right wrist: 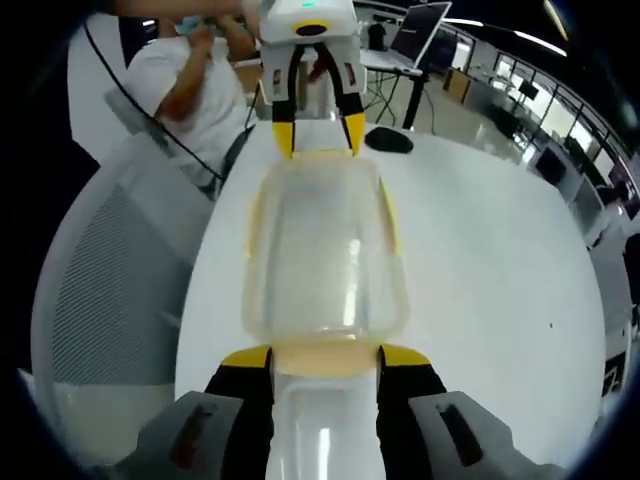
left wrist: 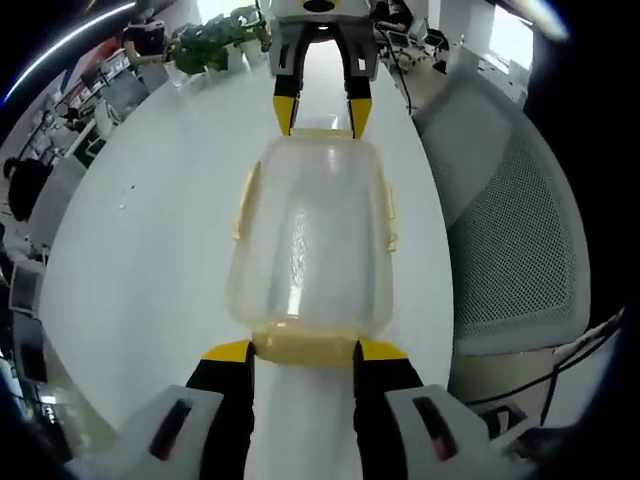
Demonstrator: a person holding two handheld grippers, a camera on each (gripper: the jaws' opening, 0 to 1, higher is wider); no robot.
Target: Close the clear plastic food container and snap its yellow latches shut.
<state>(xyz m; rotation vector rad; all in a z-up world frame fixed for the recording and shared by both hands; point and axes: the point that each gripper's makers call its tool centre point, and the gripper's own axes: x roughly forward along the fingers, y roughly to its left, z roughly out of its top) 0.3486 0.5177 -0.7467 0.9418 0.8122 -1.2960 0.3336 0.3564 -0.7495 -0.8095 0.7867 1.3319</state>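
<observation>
So the clear plastic food container [left wrist: 310,240] sits flat on the white worktop [left wrist: 150,260], lid on, rounded rectangle shape, see-through with a pale yellow rim. In the left gripper view its long axis runs 12 to 6 o'clock. Yellow latches: one at 6 [left wrist: 304,347], one at 12 [left wrist: 320,133], slimmer ones at 9 [left wrist: 243,203] and 3 [left wrist: 388,212]. The side ones look flared out a bit.

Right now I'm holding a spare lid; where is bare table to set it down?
Bare white table lies wide between the clear food container and the plants. The mesh chair side is narrow. The container's ends are crowded by the left gripper and right gripper.
</observation>
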